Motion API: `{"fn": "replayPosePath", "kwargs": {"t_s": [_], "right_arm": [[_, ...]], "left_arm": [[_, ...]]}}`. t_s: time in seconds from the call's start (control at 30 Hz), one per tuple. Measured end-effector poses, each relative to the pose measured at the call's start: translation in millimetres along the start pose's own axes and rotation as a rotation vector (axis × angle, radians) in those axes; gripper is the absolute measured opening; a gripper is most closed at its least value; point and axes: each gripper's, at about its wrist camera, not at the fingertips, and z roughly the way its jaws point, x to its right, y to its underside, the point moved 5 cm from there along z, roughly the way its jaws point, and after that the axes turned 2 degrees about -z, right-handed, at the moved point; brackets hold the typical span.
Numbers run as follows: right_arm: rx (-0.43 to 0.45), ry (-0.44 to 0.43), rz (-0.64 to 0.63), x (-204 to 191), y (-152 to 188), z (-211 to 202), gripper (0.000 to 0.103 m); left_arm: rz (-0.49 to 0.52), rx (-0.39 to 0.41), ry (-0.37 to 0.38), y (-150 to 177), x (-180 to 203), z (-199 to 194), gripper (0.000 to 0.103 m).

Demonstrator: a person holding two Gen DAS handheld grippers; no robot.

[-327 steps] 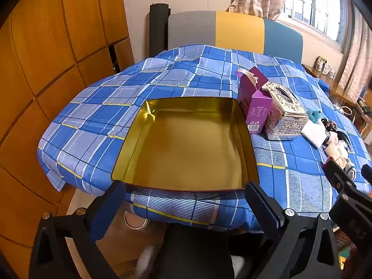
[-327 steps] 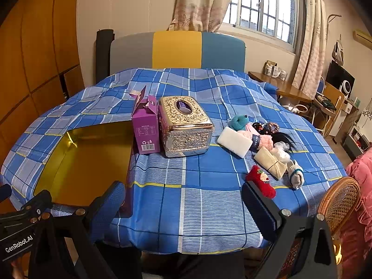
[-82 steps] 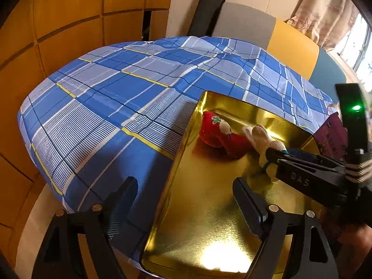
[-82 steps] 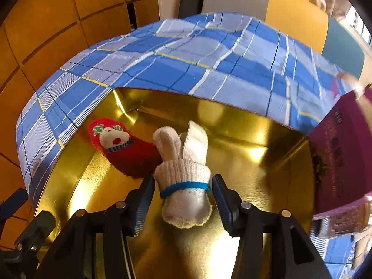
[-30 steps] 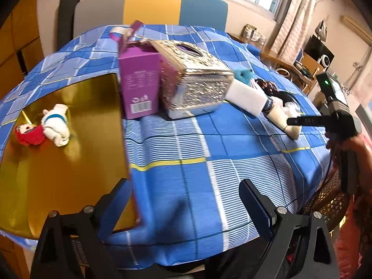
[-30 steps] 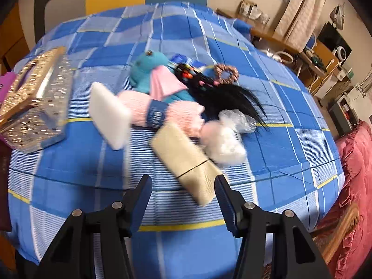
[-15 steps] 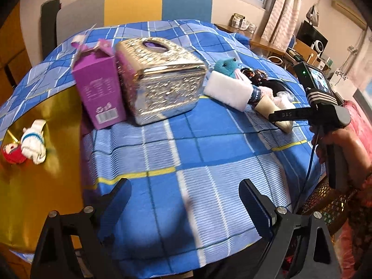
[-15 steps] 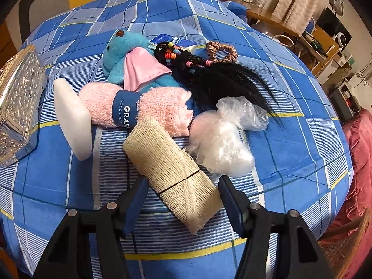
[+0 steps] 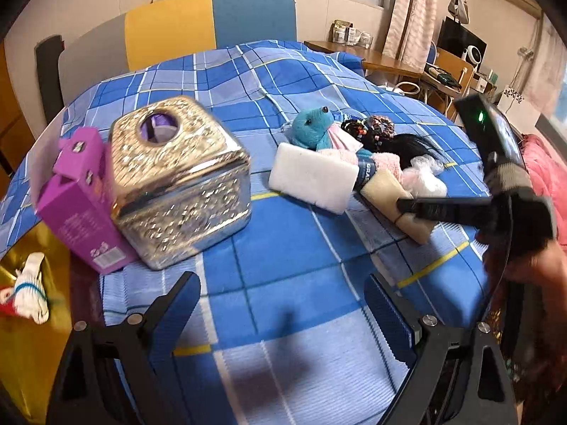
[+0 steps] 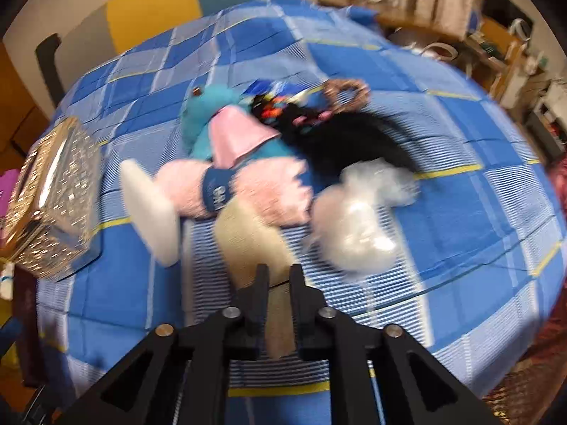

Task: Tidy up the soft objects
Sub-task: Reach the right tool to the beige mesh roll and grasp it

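Note:
My right gripper [image 10: 278, 272] is shut on the beige rolled cloth [image 10: 248, 237], which lies on the blue checked tablecloth; it also shows in the left wrist view [image 9: 384, 191] with the right gripper [image 9: 404, 207] on it. Beside it lie a pink towel [image 10: 269, 191], a white sponge [image 10: 149, 205], a teal plush [image 10: 209, 117], a black wig [image 10: 340, 141] and a clear bag of cotton [image 10: 354, 230]. My left gripper [image 9: 283, 304] is open and empty above the cloth. The gold tray [image 9: 24, 354] at left holds a white sock roll [image 9: 30, 290].
A silver tissue box [image 9: 177, 177] and a purple carton [image 9: 78, 205] stand between the tray and the pile. A brown hair tie [image 10: 345, 92] lies behind the wig. A chair back [image 9: 170, 24] stands behind the table. The table edge drops off at right.
My right gripper has closed its jaws onto the beige roll, which lay between open fingers half a second ago. My left gripper has swung slightly right toward the pile.

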Motion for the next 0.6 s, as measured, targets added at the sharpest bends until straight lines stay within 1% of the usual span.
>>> {"fn": "replayPosePath", "kwargs": {"t_s": [0.03,0.1,0.13,0.17,0.23,0.27,0.3,0.33,0.37,0.43,0.47,0.5,0.53,0.57,0.6], "right_arm": [[-0.005,0.013,-0.024,-4,1,2,0.033],[-0.011,0.059,-0.071,-10,4,3,0.035],[-0.011,0.082,-0.1,-13,4,5,0.037],[-0.011,0.106,-0.134,-17,5,7,0.037],[-0.001,0.128,-0.152,-19,4,6,0.037],[0.059,0.132,-0.147,-16,1,-7,0.037],[0.094,0.128,-0.136,-14,-2,-13,0.037],[0.13,0.12,-0.114,-10,-5,-19,0.039],[0.134,0.119,-0.087,-4,-7,-19,0.041],[0.05,0.105,-0.039,3,-5,-5,0.041],[-0.004,0.072,-0.018,5,-2,5,0.041],[-0.041,0.047,-0.019,3,0,12,0.049],[-0.05,0.049,-0.034,0,0,14,0.056],[-0.052,0.054,-0.058,-4,0,15,0.058],[-0.073,0.061,-0.088,-8,2,20,0.062]], "left_arm": [[0.0,0.003,-0.002,-4,1,1,0.094],[0.002,0.008,-0.006,-9,3,3,0.094],[0.004,0.01,-0.006,-12,4,5,0.094],[0.005,0.011,-0.006,-14,4,5,0.094],[0.007,0.014,-0.01,-18,5,8,0.094],[0.007,0.013,-0.008,-20,5,9,0.094],[0.006,0.012,-0.009,-22,5,11,0.094],[0.005,0.011,-0.013,-24,5,12,0.094],[0.004,0.009,-0.014,-26,4,14,0.094],[-0.003,0.007,-0.014,-31,3,17,0.094],[-0.005,0.006,-0.012,-33,3,18,0.094],[-0.006,0.004,-0.011,-36,3,20,0.094],[-0.007,0.005,-0.012,-38,4,21,0.094],[-0.008,0.008,-0.013,-41,4,22,0.094],[-0.007,0.01,-0.015,-44,4,23,0.094]]}}
